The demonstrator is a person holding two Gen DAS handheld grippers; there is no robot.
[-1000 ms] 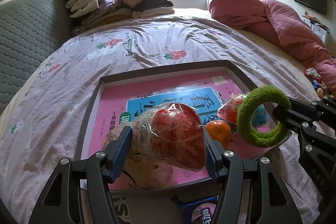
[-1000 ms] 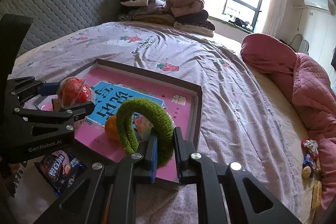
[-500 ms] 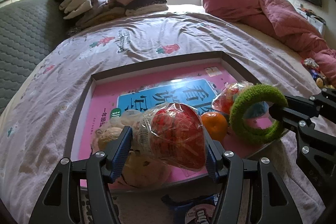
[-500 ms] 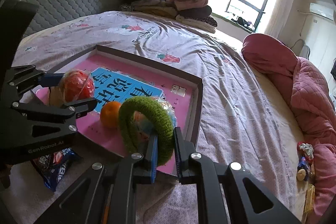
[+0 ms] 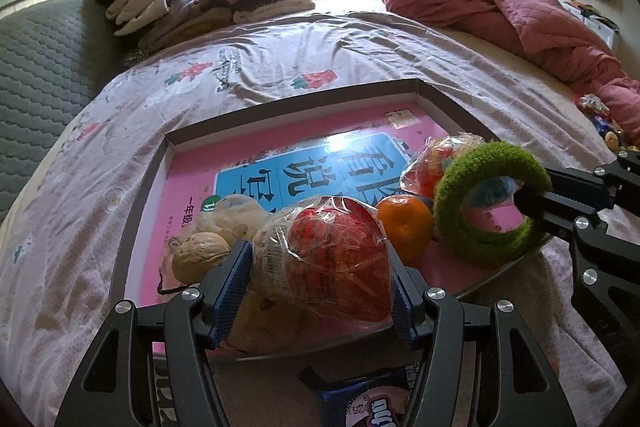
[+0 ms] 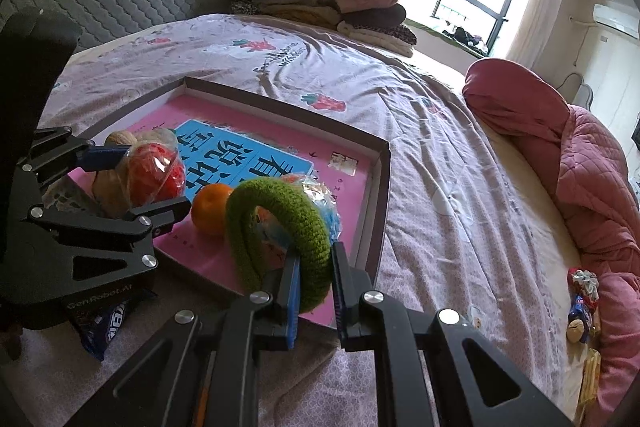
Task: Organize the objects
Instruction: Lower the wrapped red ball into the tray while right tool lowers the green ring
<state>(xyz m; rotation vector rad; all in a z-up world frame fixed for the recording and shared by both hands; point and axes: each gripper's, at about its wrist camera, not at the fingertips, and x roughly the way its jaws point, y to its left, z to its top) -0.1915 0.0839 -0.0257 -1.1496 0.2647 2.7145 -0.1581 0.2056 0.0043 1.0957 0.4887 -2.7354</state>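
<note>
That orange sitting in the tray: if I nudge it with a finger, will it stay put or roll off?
The orange looks round and smooth on the flat glossy tray, so it will probably roll. The wrapped snack bag behind and the tray's raised rim would likely stop it. Its skin looks firm enough for a gentle push.

A shallow brown-rimmed cardboard tray (image 5: pixel 152 179) lies on the bed (image 5: pixel 280 67), ahead of both sets of jaws. In it, a round orange tangerine (image 5: pixel 406 223) sits between the left jaws' clear-wrapped red snack bag (image 5: pixel 336 259) and the right jaws' green knitted ring (image 5: pixel 492 203). Two tan walnuts (image 5: pixel 202 255) lie left of the bag.
</note>
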